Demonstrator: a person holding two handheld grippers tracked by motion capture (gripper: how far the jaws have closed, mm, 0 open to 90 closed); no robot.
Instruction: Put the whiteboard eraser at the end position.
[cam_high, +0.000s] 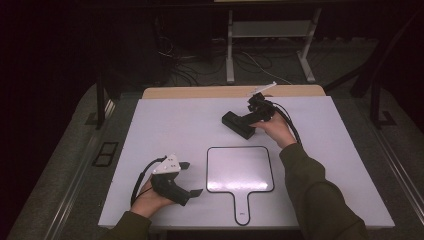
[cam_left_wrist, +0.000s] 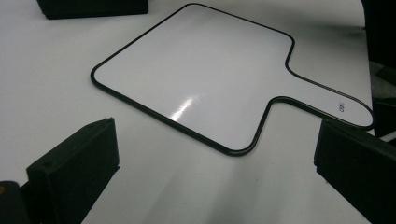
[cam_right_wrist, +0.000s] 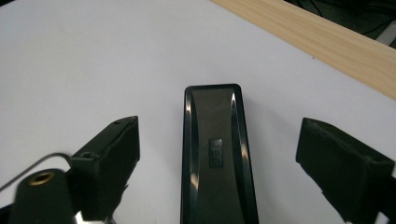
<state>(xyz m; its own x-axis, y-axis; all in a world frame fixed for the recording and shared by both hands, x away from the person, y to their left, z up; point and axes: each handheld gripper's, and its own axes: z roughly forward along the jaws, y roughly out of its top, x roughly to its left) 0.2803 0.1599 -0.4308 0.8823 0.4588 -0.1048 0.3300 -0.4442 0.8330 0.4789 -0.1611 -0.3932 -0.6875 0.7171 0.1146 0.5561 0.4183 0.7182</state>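
Note:
A paddle-shaped whiteboard (cam_high: 240, 170) with a black rim lies flat at the front middle of the white table, handle toward the person; the left gripper view has it (cam_left_wrist: 196, 74) just ahead. A black board eraser (cam_high: 234, 122) lies farther back. My right gripper (cam_high: 248, 125) hovers over it, and the eraser (cam_right_wrist: 217, 154) sits between the wide-apart jaws with a gap on each side. Held at the front left, my left gripper (cam_high: 191, 178) points toward the whiteboard, open with nothing between its fingers (cam_left_wrist: 74, 163).
The white table top (cam_high: 165, 125) ends in a wooden strip (cam_high: 230, 91) along its far edge, seen as a pale band (cam_right_wrist: 327, 42) in the right gripper view. Beyond it stand a metal frame (cam_high: 230, 50) and floor cables.

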